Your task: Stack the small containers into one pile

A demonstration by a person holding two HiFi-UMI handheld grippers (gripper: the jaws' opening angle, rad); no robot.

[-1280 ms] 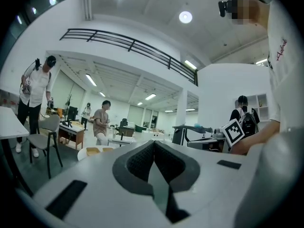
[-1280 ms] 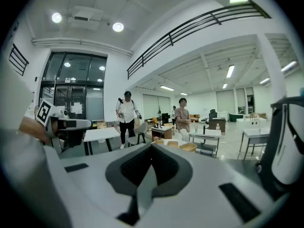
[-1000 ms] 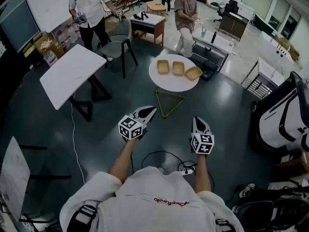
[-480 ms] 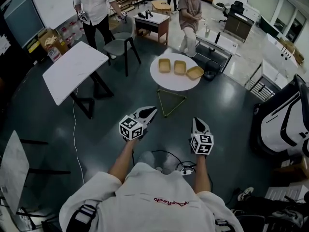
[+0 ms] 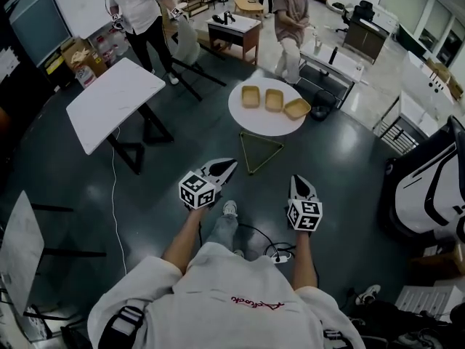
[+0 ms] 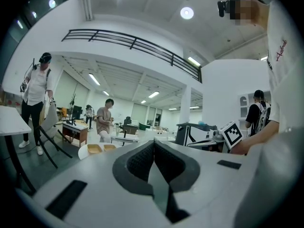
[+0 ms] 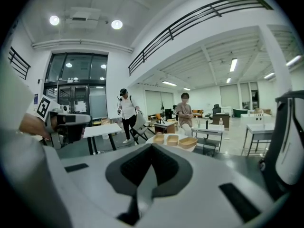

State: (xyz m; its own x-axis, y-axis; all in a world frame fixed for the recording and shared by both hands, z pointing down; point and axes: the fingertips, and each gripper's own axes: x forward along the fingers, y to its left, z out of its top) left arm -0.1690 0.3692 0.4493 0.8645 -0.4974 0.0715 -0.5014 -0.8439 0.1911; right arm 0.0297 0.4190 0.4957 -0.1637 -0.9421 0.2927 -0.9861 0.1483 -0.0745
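Note:
Three shallow tan containers sit side by side on a round white table (image 5: 260, 125) ahead of me: the left container (image 5: 251, 97), the middle container (image 5: 274, 100) and the right container (image 5: 296, 109). They show small in the right gripper view as containers (image 7: 172, 139), and two more containers (image 6: 94, 148) show in the left gripper view. My left gripper (image 5: 233, 163) and right gripper (image 5: 298, 179) are held out over the dark floor, well short of the table. Both are shut with nothing between the jaws.
A yellow triangular frame (image 5: 258, 151) lies on the floor between me and the round table. A white rectangular table (image 5: 116, 100) stands to the left. A person (image 5: 292, 17) sits behind the round table, another person (image 5: 142, 9) stands at the back left. A cable (image 5: 254, 233) runs underfoot.
The view has drawn a little nearer the round table, and a foot now shows stepping forward below the grippers. Both grippers keep their place in view and stay shut.

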